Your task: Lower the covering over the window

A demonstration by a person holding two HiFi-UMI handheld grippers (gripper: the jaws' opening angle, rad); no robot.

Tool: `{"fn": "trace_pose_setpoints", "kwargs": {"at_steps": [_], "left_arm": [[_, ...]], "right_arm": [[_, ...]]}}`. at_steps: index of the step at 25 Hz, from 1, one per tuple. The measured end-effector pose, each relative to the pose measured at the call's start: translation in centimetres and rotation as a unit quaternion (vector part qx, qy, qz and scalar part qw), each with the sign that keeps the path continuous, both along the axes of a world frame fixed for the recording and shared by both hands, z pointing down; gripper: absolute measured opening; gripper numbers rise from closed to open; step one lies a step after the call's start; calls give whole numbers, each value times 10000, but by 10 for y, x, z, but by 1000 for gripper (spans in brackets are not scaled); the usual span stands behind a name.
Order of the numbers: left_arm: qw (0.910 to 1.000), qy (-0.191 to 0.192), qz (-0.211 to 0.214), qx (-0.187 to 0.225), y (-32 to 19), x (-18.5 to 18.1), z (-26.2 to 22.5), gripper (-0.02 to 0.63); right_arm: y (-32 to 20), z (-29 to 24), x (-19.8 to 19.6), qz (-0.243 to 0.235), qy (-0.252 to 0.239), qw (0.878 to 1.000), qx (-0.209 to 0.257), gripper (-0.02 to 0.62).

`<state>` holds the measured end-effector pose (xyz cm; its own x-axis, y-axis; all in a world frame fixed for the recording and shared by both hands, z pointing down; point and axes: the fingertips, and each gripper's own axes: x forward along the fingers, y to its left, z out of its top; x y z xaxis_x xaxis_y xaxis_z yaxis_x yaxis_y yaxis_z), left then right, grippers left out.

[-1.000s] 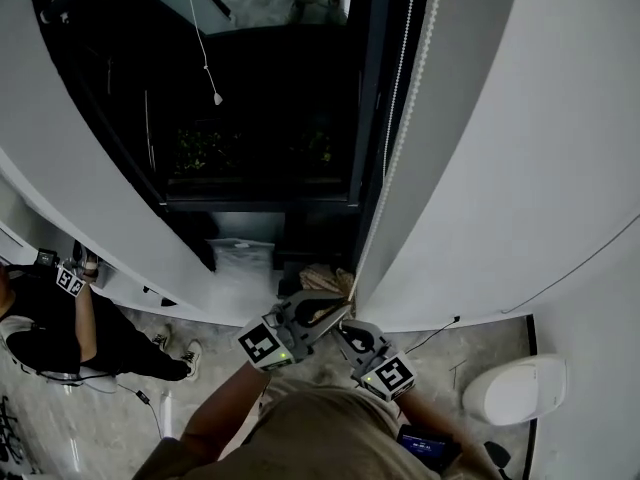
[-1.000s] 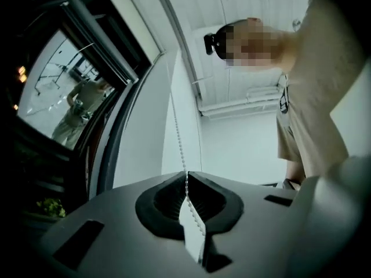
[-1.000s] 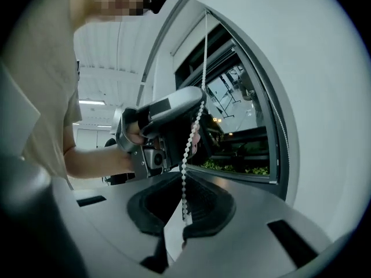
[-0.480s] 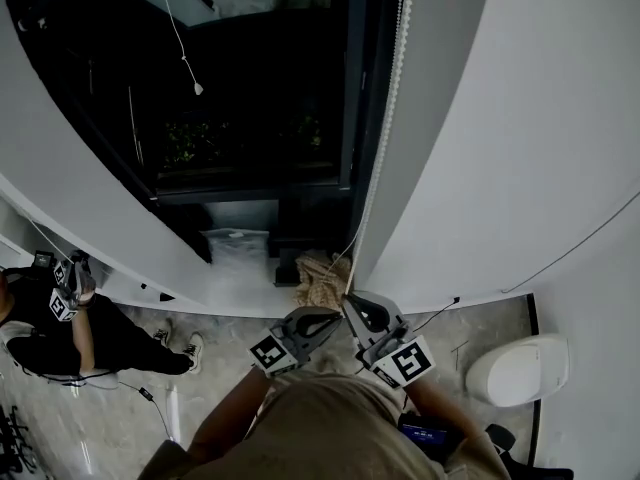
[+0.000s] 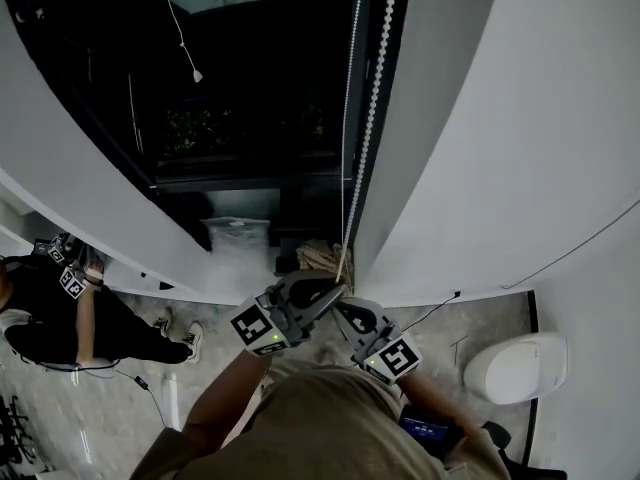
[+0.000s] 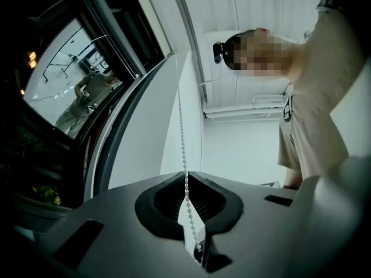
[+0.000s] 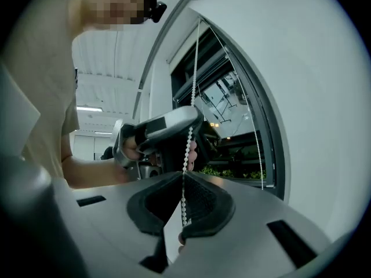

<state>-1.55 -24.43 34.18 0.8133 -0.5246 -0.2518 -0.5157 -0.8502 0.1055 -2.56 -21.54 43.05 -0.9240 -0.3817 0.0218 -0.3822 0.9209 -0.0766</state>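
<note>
1. The white bead chain (image 6: pixel 182 139) hangs down the right edge of the dark glass window (image 5: pixel 250 98), close beside the plain white wall (image 5: pixel 500 148).
2. The left hand-held gripper (image 6: pixel 185 175) has the chain running through the slit between its jaws. These have just been opening, and the pads look slack on the beads.
3. The right hand-held gripper (image 7: pixel 182 175), just below and beside the left one, has just been closing. Its jaws are now clamped together on the same chain.
4. The window covering itself cannot be made out clearly; the glass below is uncovered.
</note>
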Motion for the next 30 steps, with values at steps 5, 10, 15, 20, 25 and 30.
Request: {"fn": "trace_pose_setpoints", "kwargs": {"at_steps": [5, 10, 15, 20, 25, 30], "left_arm": [[9978, -549, -382, -23, -9, -11, 40, 25], [9922, -1044, -114, -675, 20, 10, 137, 25], [9936, -888, 56, -690, 31, 11, 133, 25], [9973, -451, 154, -567, 34, -10, 105, 116], [9996, -59, -46, 267, 7, -25, 16, 181], [9990, -201, -290, 270, -10, -13, -3, 23]], "right_arm": [[-12, -52, 35, 119, -1572, 9875, 30, 121], [-23, -63, 24, 200, -1016, 9933, 506, 121], [-27, -63, 6, 220, -852, 9952, 436, 24], [-28, -27, 8, 275, -521, 9983, -48, 14], [-8, 17, -3, -78, -129, 9994, -297, 15], [0, 7, -6, -167, -223, 9996, -49, 16]]}}
